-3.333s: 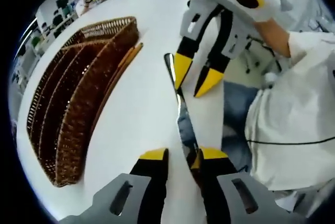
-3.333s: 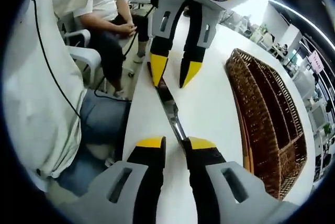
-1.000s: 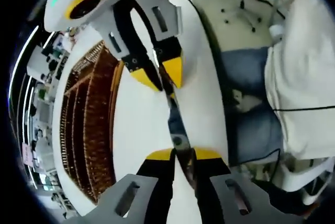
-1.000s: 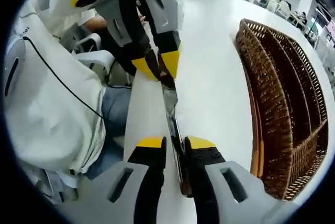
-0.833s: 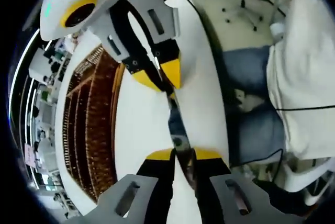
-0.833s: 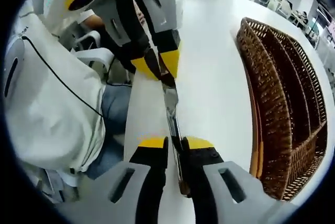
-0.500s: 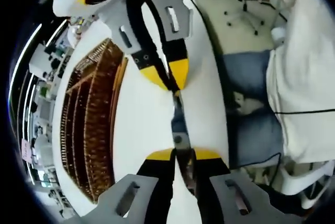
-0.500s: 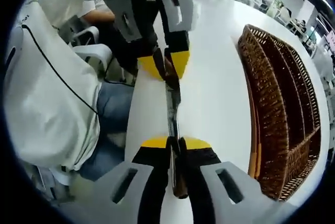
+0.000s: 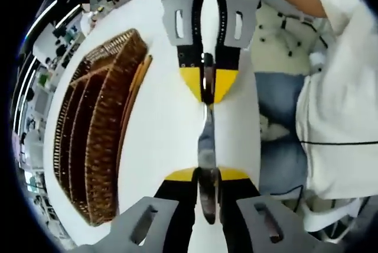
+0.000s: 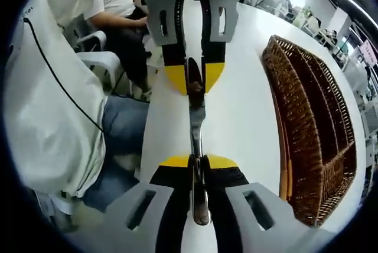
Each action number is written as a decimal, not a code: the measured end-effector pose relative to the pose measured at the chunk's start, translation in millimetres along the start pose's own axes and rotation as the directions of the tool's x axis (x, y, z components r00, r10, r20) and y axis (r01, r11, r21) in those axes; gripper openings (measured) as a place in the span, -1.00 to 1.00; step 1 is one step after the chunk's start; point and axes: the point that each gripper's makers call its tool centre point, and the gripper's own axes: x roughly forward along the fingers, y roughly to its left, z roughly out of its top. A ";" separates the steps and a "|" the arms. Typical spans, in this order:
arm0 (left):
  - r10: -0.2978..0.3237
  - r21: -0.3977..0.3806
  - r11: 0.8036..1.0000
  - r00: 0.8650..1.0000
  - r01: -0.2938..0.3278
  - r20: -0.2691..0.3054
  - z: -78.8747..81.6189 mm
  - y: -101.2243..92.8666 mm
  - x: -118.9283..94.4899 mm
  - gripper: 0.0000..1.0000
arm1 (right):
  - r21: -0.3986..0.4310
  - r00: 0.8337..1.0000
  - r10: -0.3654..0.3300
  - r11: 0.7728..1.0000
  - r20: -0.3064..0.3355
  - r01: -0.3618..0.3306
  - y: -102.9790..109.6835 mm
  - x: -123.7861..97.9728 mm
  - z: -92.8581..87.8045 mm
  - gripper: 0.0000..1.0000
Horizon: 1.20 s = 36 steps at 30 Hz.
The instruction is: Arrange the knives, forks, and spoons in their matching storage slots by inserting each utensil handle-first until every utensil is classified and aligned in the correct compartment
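A metal knife (image 9: pixel 207 135) hangs over the near edge of the white table (image 9: pixel 159 129), held at both ends. In the left gripper view my left gripper (image 9: pixel 207 175) is shut on one end. My right gripper (image 9: pixel 208 87) comes down from the top, shut on the other end. In the right gripper view the right gripper (image 10: pixel 198 161) clamps the knife (image 10: pixel 195 126), and the left gripper (image 10: pixel 194 81) grips it from above. The brown wicker basket (image 9: pixel 88 140) with long slots lies to the left, and in the right gripper view the basket (image 10: pixel 307 117) lies to the right.
A thin wooden stick (image 9: pixel 133 99) lies along the basket's near wall. Beside the table edge are a person's blue trousers (image 9: pixel 283 140) and white shirt (image 10: pixel 53 105). Another person (image 10: pixel 124 5) sits behind, next to a white chair (image 10: pixel 97 61).
My right gripper's jaws have closed onto the knife. Both grippers have swung into one straight line along the knife, facing each other.
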 end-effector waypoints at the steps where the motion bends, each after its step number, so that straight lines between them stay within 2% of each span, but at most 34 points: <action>1: 0.005 0.004 1.000 1.000 -0.005 0.001 -0.2 2.6 0.0 -0.77 | 0.002 1.000 0.005 1.000 -0.006 -0.005 0.0 0.2 0.0 -0.85; 2: 0.021 0.008 1.000 1.000 -0.021 0.003 -0.2 2.3 -0.3 -0.77 | 0.059 0.999 0.036 0.998 -0.039 -0.033 -1.3 0.8 -1.3 -0.84; 3: 0.028 0.012 1.000 1.000 -0.028 0.006 -0.1 2.1 -0.5 -0.77 | 0.074 0.998 0.045 0.996 -0.052 -0.041 -2.6 1.3 -1.7 -0.84; 5: 0.066 0.032 0.997 0.998 -0.067 0.017 -0.1 0.1 -1.4 -0.77 | 0.049 0.996 0.060 0.997 -0.064 -0.057 -5.2 2.8 -0.1 -0.84; 9: 0.139 0.070 0.988 0.990 -0.141 0.037 0.5 19.0 -1.4 -0.77 | 0.142 0.991 0.111 0.985 -0.077 -0.100 -8.4 3.6 -1.2 -0.83; 12: 0.176 0.087 0.980 0.983 -0.180 0.048 0.0 21.3 -1.6 -0.77 | 0.169 0.988 0.134 0.978 -0.082 -0.119 -10.5 4.3 -0.8 -0.83; 17: 0.252 0.128 0.958 0.966 -0.257 0.056 0.1 18.2 -1.8 -0.77 | 0.184 0.980 0.175 0.971 -0.098 -0.155 -10.6 4.7 -0.5 -0.84; 20: 0.262 0.136 0.954 0.963 -0.268 0.058 0.1 17.5 -2.5 -0.77 | 0.154 0.979 0.183 0.974 -0.093 -0.167 -8.1 4.2 -0.8 -0.86; 23: 0.249 0.130 0.958 0.966 -0.256 0.064 0.3 19.4 -3.4 -0.76 | 0.097 0.985 0.150 0.985 -0.088 -0.141 -7.9 3.7 -1.3 -0.86; 26: 0.196 0.095 0.975 0.978 -0.203 0.075 0.1 18.8 -2.2 -0.76 | 0.096 0.989 0.129 0.988 -0.073 -0.121 -5.5 3.8 -2.2 -0.86; 30: 0.093 0.021 0.995 0.991 -0.096 0.094 3.0 16.8 0.3 -0.73 | 0.095 0.991 0.113 0.990 -0.065 -0.107 -4.7 3.7 -2.4 -0.86; 34: 0.024 -0.046 0.999 0.996 -0.021 0.084 2.5 19.0 2.1 -0.72 | 0.077 0.993 0.094 0.993 -0.070 -0.089 -3.2 3.7 -2.1 -0.86; 36: -0.010 -0.104 0.994 0.996 0.018 0.085 3.0 20.2 3.5 -0.71 | 0.074 0.994 0.087 0.994 -0.068 -0.082 -3.6 3.4 -2.1 -0.85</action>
